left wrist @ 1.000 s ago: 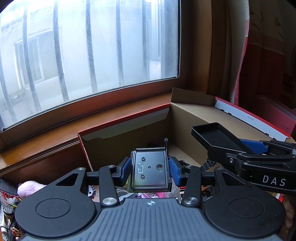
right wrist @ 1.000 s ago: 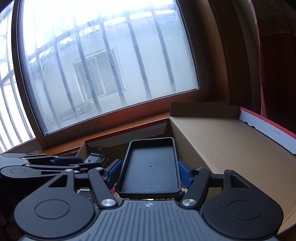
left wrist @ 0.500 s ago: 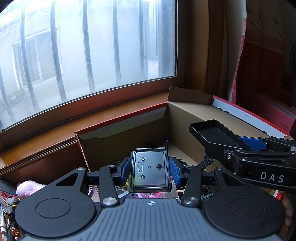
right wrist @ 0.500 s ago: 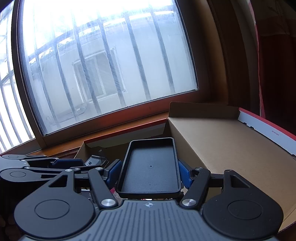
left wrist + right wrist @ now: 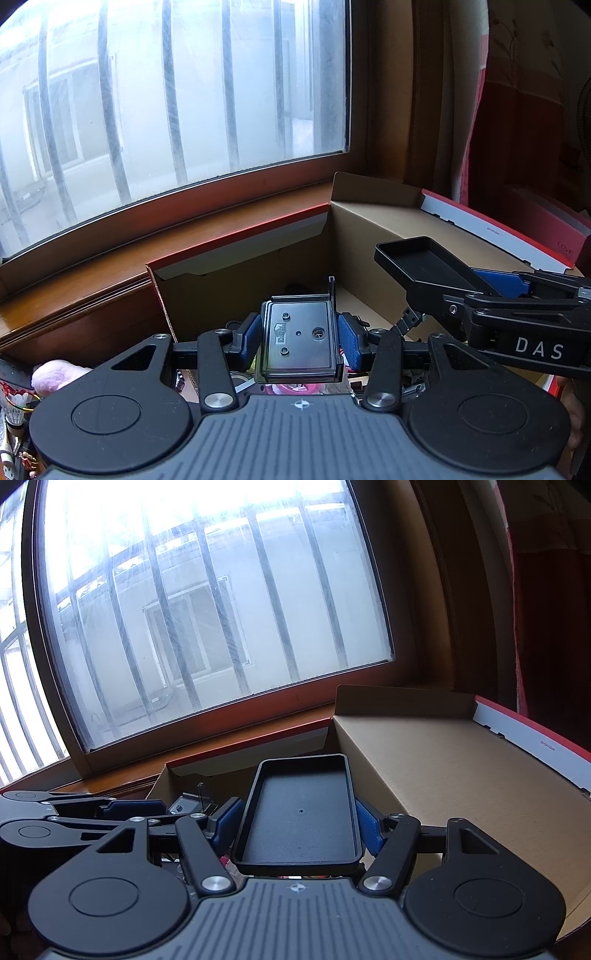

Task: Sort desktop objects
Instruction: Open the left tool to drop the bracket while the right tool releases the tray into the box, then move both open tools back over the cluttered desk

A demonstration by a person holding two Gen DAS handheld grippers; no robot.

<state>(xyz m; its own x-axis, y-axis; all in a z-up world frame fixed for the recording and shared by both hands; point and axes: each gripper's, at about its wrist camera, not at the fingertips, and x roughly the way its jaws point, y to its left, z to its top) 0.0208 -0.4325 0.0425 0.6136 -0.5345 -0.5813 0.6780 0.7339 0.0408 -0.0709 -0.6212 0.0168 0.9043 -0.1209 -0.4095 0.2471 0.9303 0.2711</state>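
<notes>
Our left tongs [image 5: 299, 341] hold a dark grey plate [image 5: 298, 341], a flat metal-looking piece with screw holes and a small label on its upper face. The blue pads [image 5: 249, 341] press on its two long sides, and it lies level, raised above the open box [image 5: 240, 291]. A thin upright tab stands at the plate's far right corner.

Our right tongs [image 5: 299, 821] clamp a black tray [image 5: 301, 812], shallow and rectangular with a raised rim and a tiny dot in the middle of its floor. Its blue pads [image 5: 365, 825] grip the tray's long sides. The tray sits level and points toward the window [image 5: 207, 609].

From the left wrist view we see the right tongs [image 5: 461, 280] come in from the right, carrying the tray [image 5: 424, 264] higher than the plate and just to its right, over the box. The two pieces are apart, not touching. From the right wrist view the left tongs [image 5: 173, 806] show at the lower left, beside the tray, with only an edge of the plate [image 5: 184, 805] visible.

The box is brown cardboard inside with red edges, and its lid [image 5: 443, 768] lies open to the right. It stands by the wooden sill [image 5: 110, 258] under the barred window [image 5: 166, 103]. A red curtain [image 5: 528, 129] hangs at the right. Below the left tongs we make out pink and mixed clutter [image 5: 291, 387], too hidden to name, and a pink fuzzy thing [image 5: 51, 376] at the far left.
</notes>
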